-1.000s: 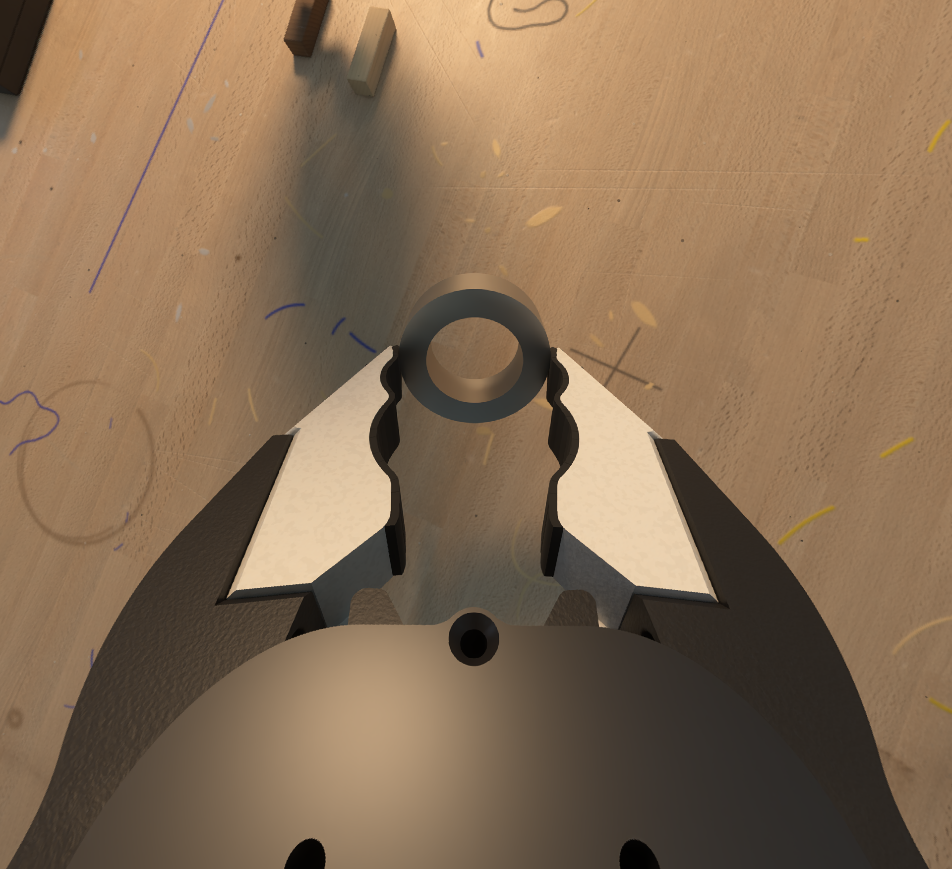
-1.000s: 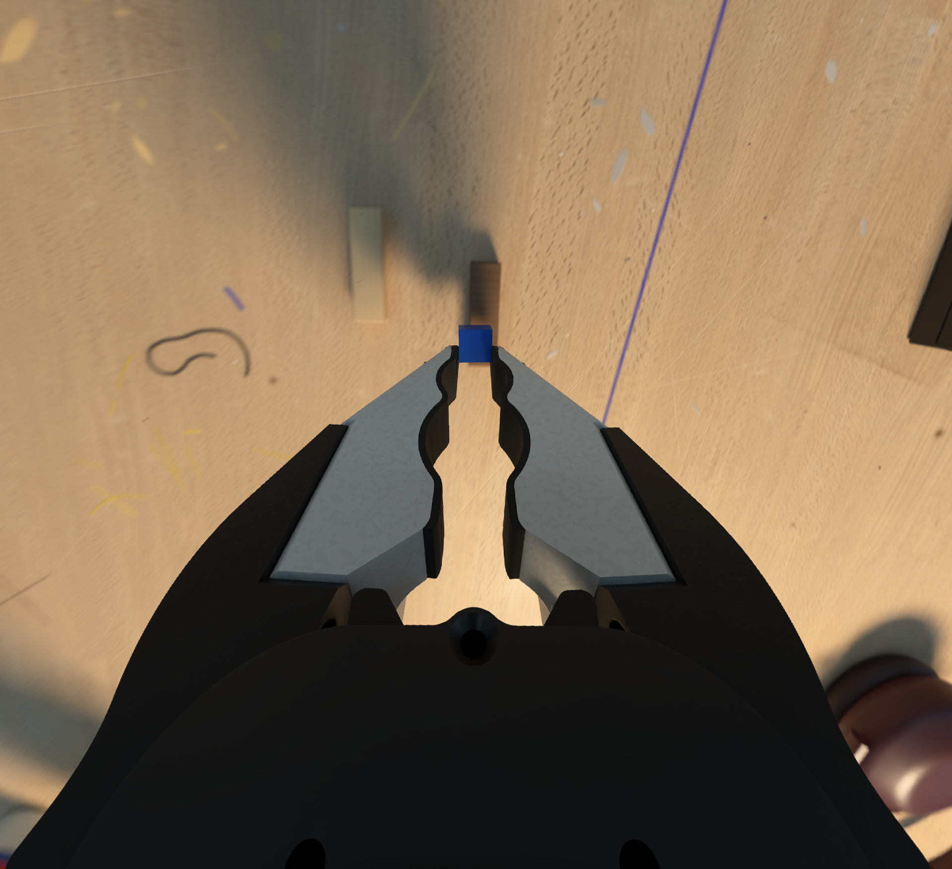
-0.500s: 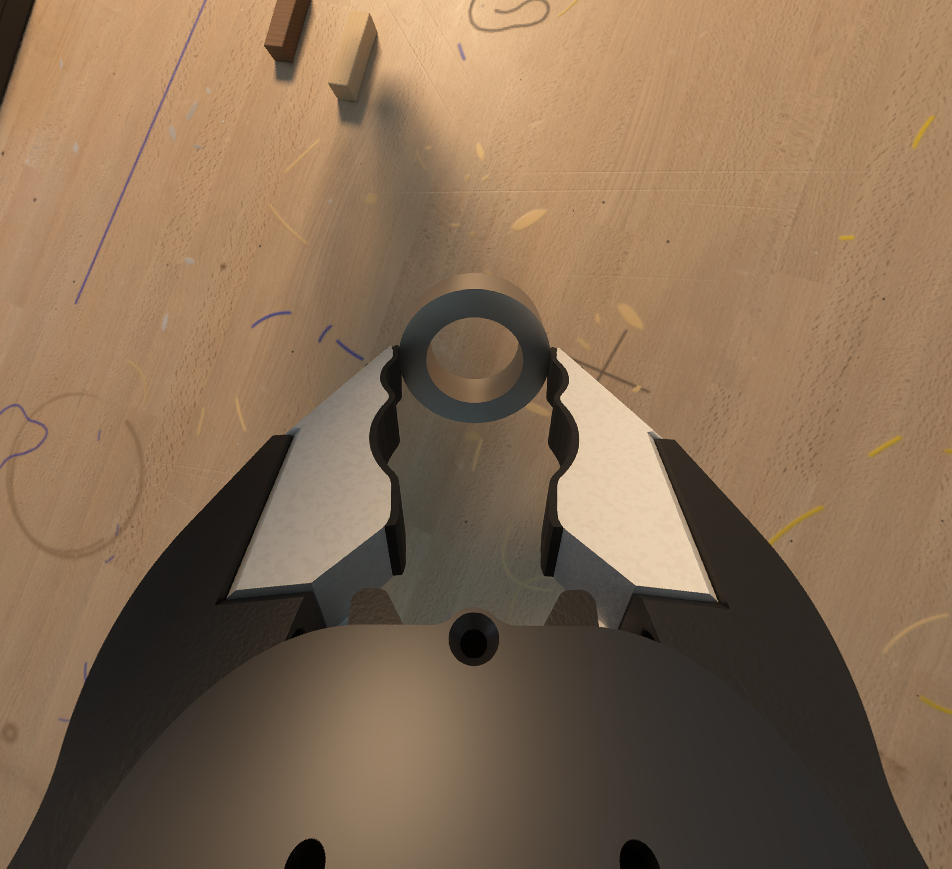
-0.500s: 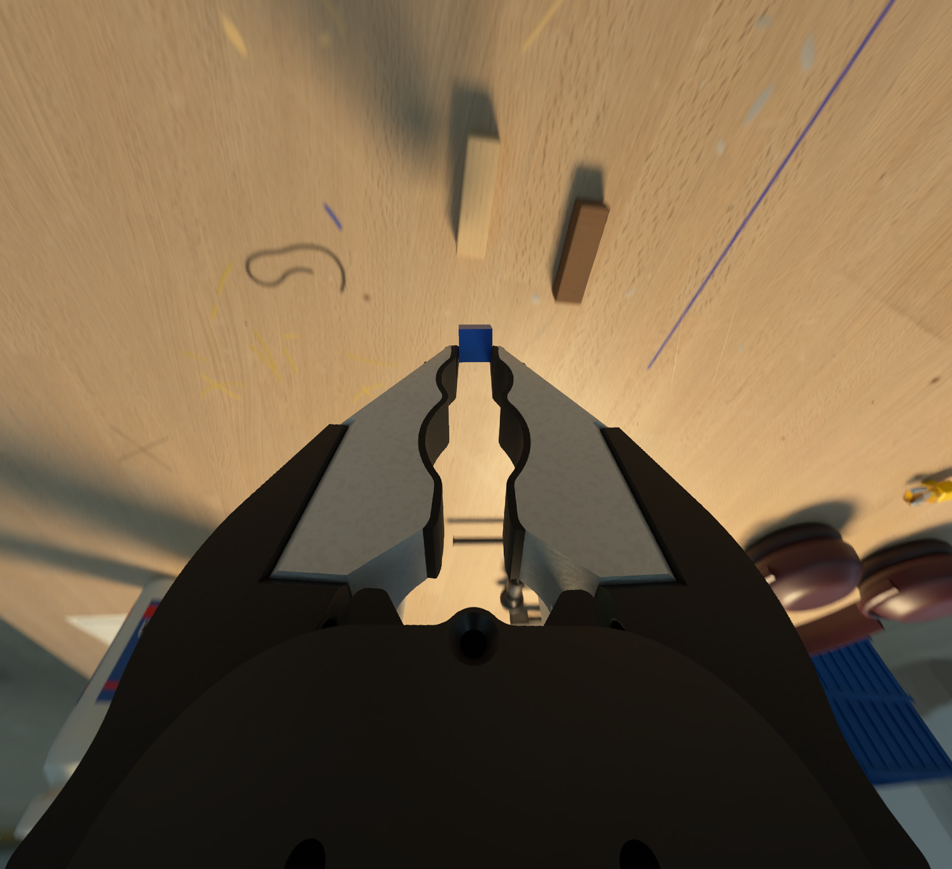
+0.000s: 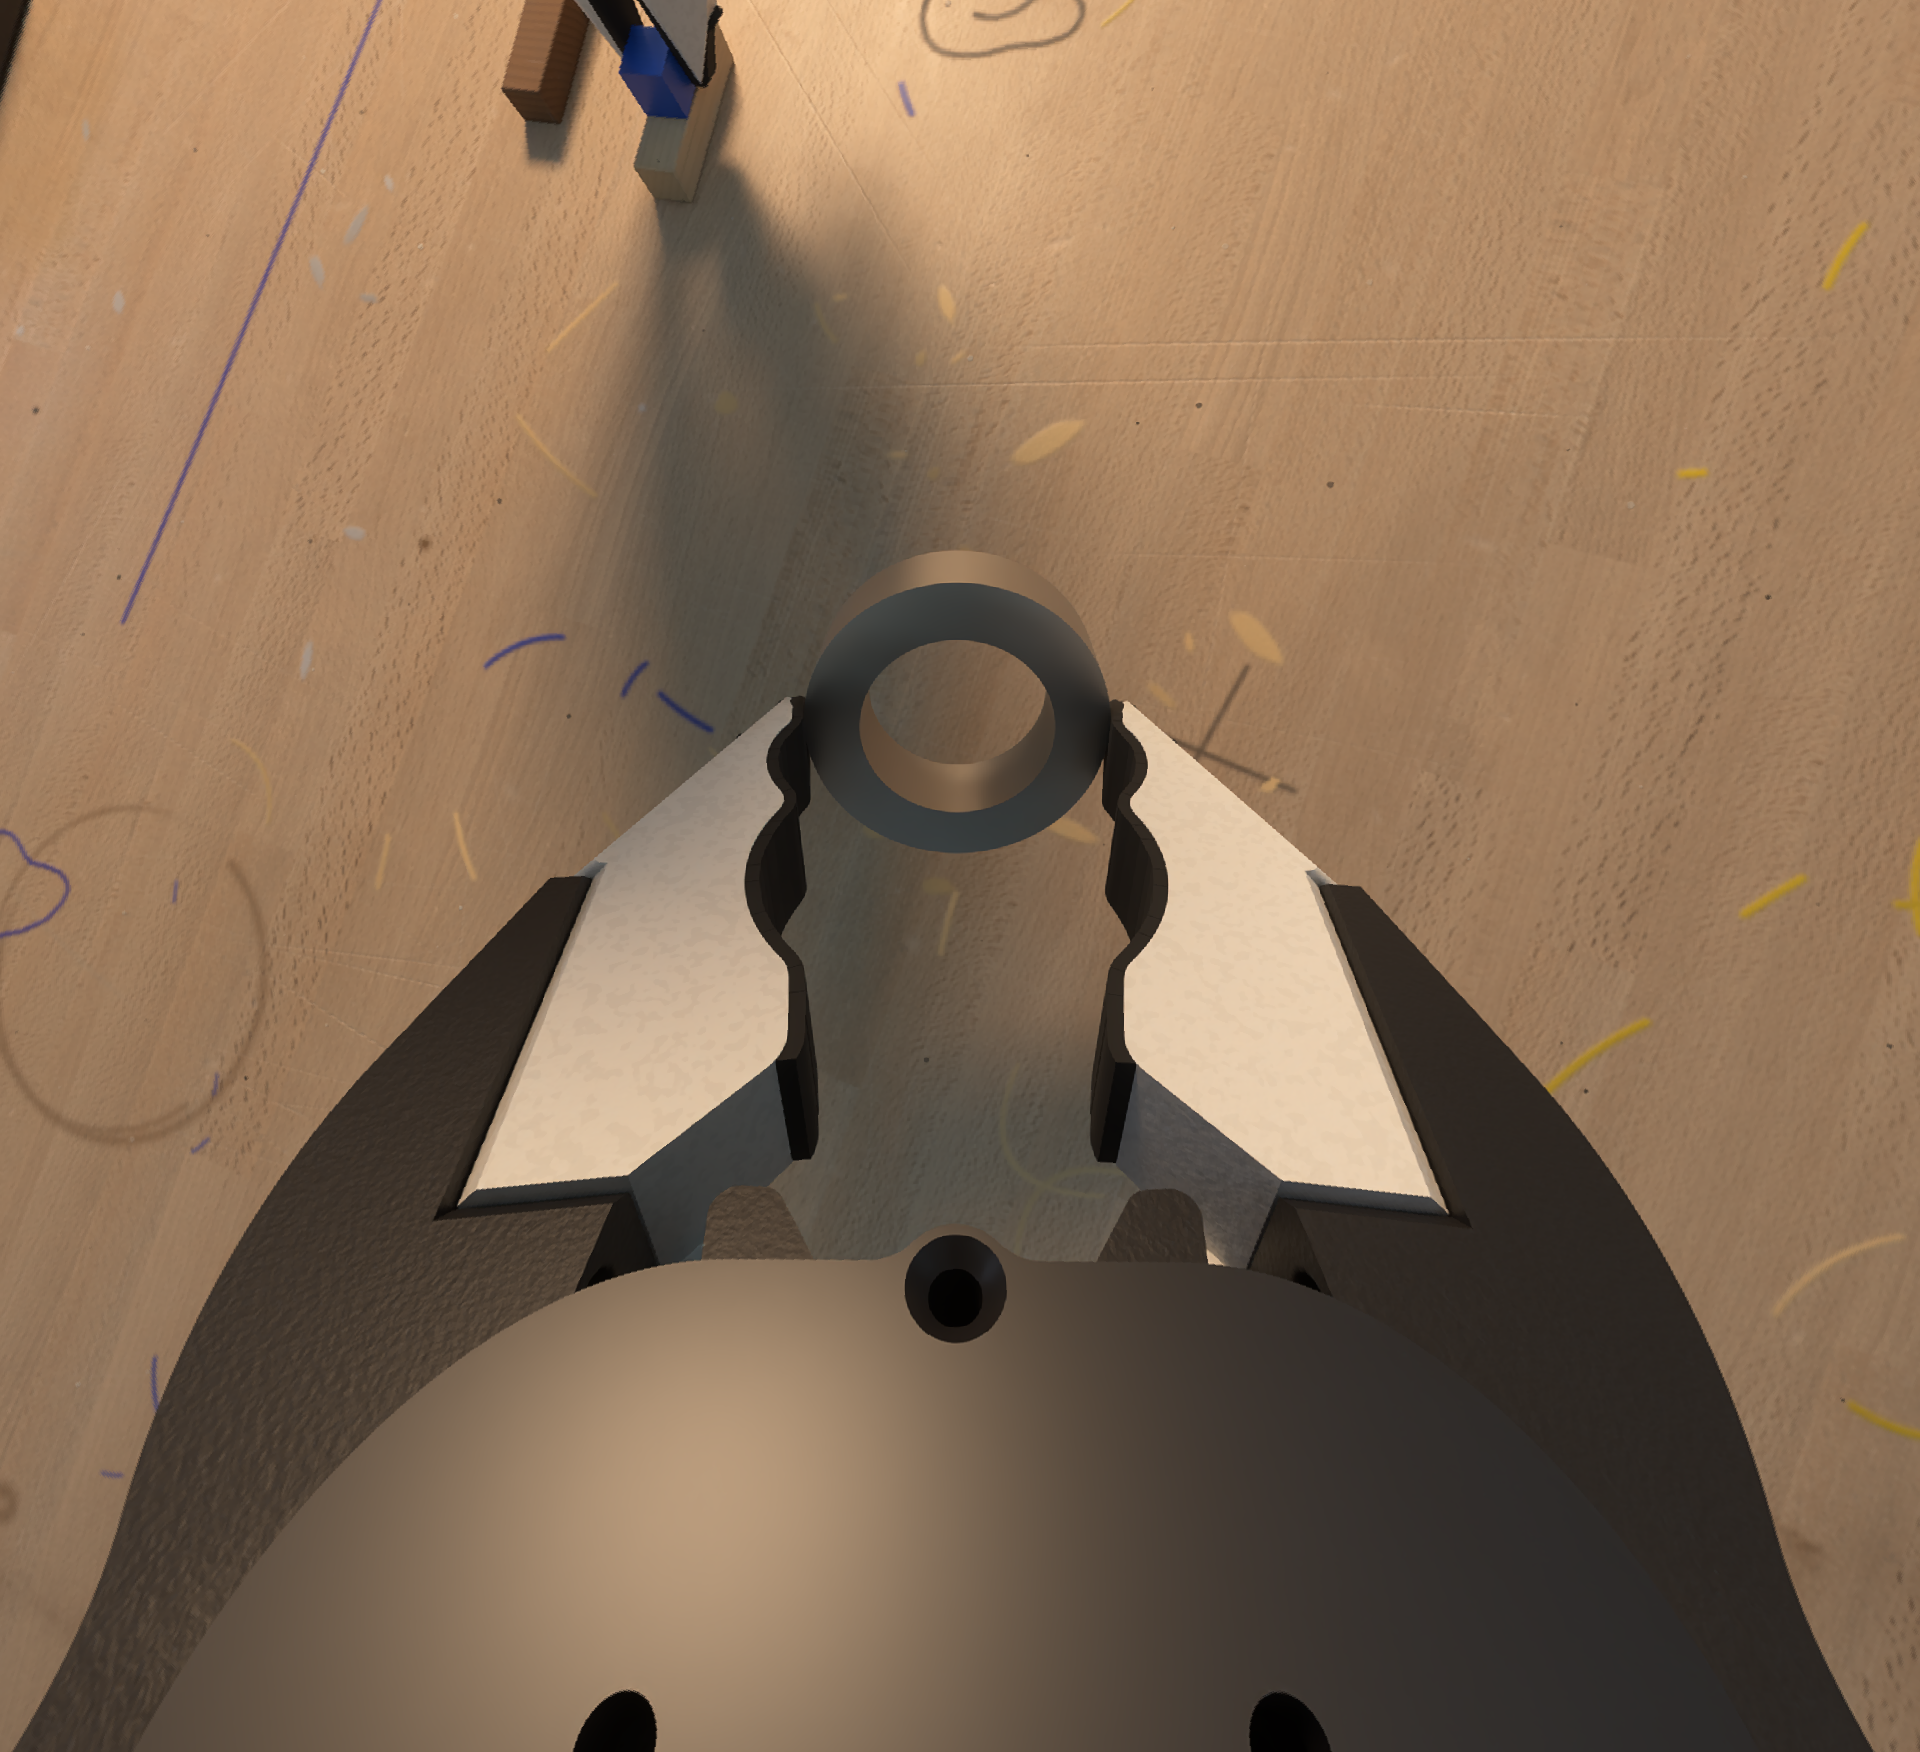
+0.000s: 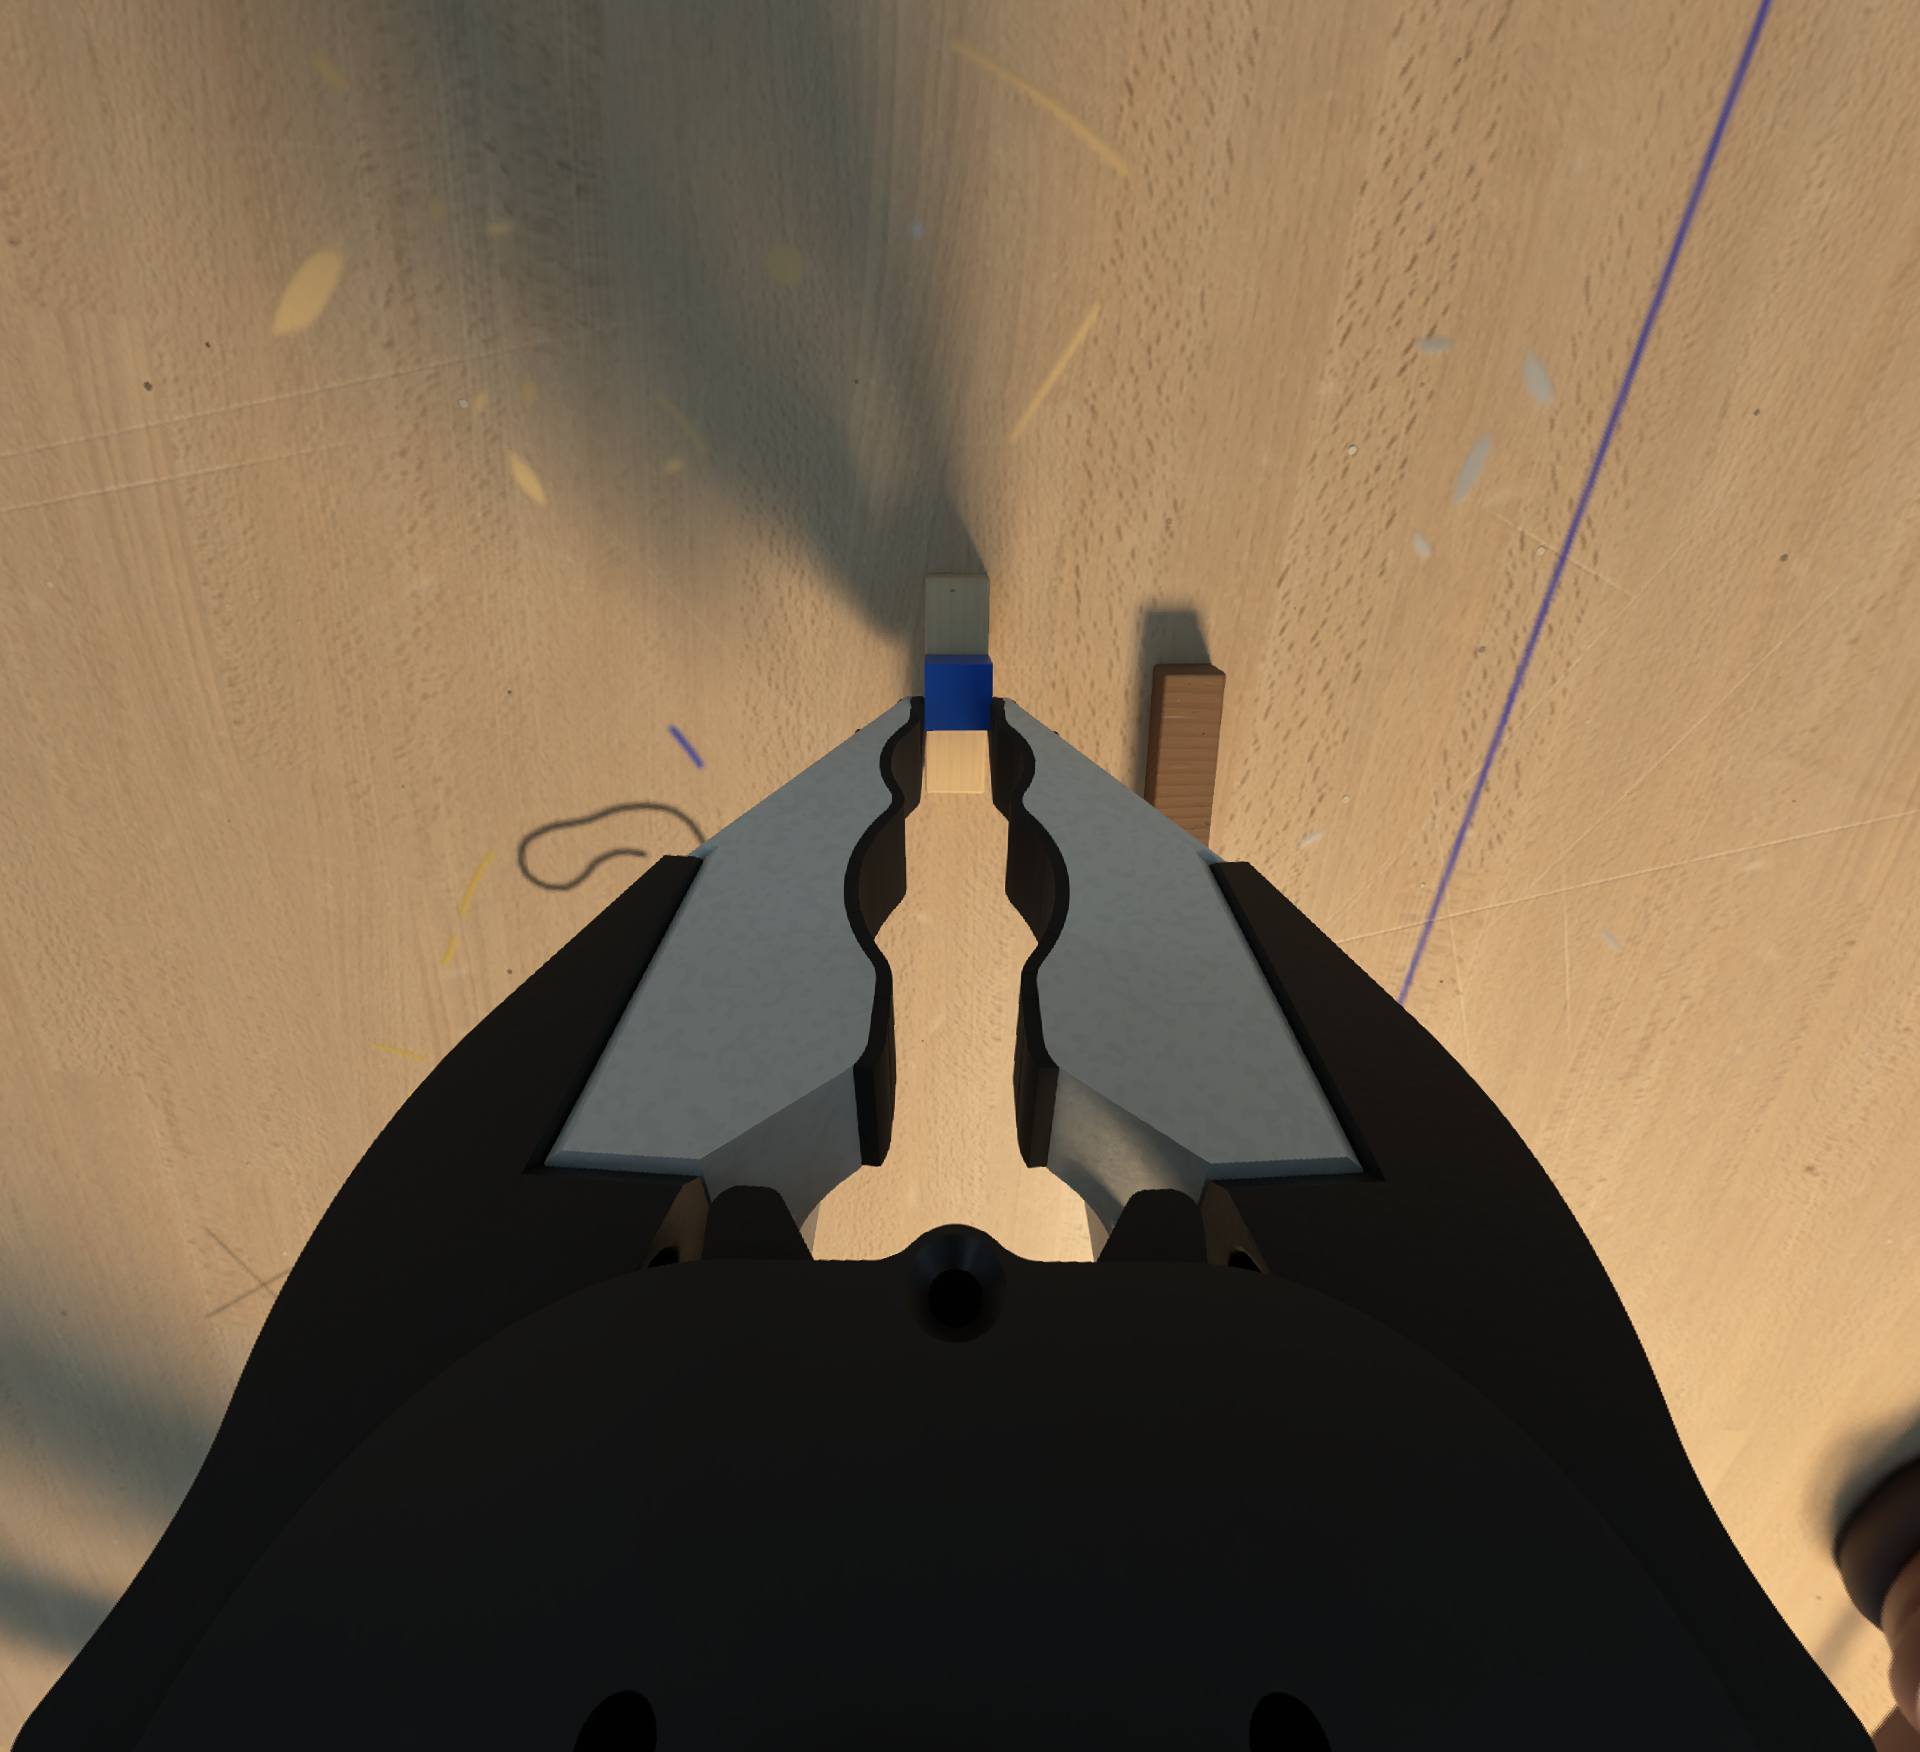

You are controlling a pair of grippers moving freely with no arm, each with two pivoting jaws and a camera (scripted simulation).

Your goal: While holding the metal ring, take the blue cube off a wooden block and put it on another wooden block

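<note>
My left gripper is shut on the grey metal ring, held above the wooden table. My right gripper is shut on the small blue cube, right over the pale wooden block. I cannot tell if the cube touches the block. The dark brown wooden block lies just to the right of it, with nothing on it. In the left wrist view the right gripper comes down at the top left with the cube over the pale block, beside the brown block.
A dark box sits at the left edge of the left wrist view. A brown rounded object shows at the right wrist view's bottom right corner. The wooden table bears pen marks and a long blue line.
My right gripper carried the blue cube from beside the brown block to over the pale block and came down low over it. My left gripper kept hold of the ring and barely moved.
</note>
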